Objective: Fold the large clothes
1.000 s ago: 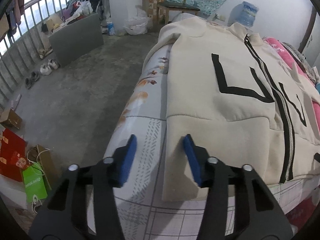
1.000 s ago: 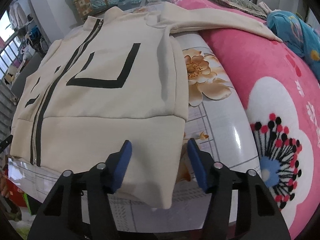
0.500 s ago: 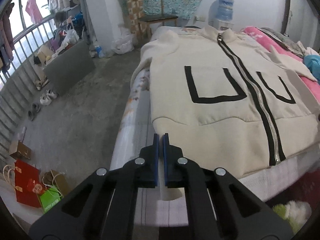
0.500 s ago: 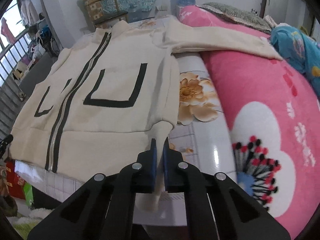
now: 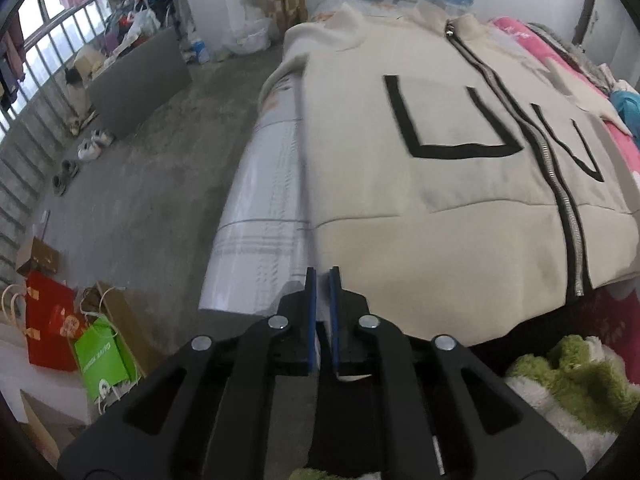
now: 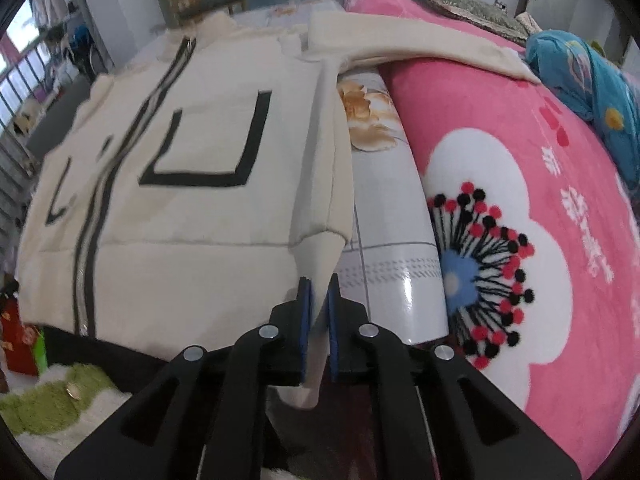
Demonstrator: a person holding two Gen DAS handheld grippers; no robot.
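A cream zip-up jacket (image 5: 440,208) with black pocket outlines lies front up on the bed. My left gripper (image 5: 322,280) pinches the left corner of its hem between the blue pads. The jaws are opening slightly, with the cloth still between them. In the right wrist view the same jacket (image 6: 192,224) is gripped at its right hem corner by my right gripper (image 6: 318,288). Those jaws are opening a little as well, and fabric hangs down between them. The hem is raised off the bed's near edge. One sleeve (image 6: 420,44) stretches across the pink blanket.
A pink flowered blanket (image 6: 540,208) and a blue cloth (image 6: 584,72) fill the bed's right side. The pale printed sheet (image 5: 260,220) shows beside the jacket. A green shaggy rug (image 5: 568,376) lies below the bed's edge. Paper bags (image 5: 96,352), shoes and a grey board (image 5: 140,80) are on the floor.
Both grippers went from open to clamped on the jacket's hem corners. Both then drew back and slightly up, pulling the hem past the bed's edge.
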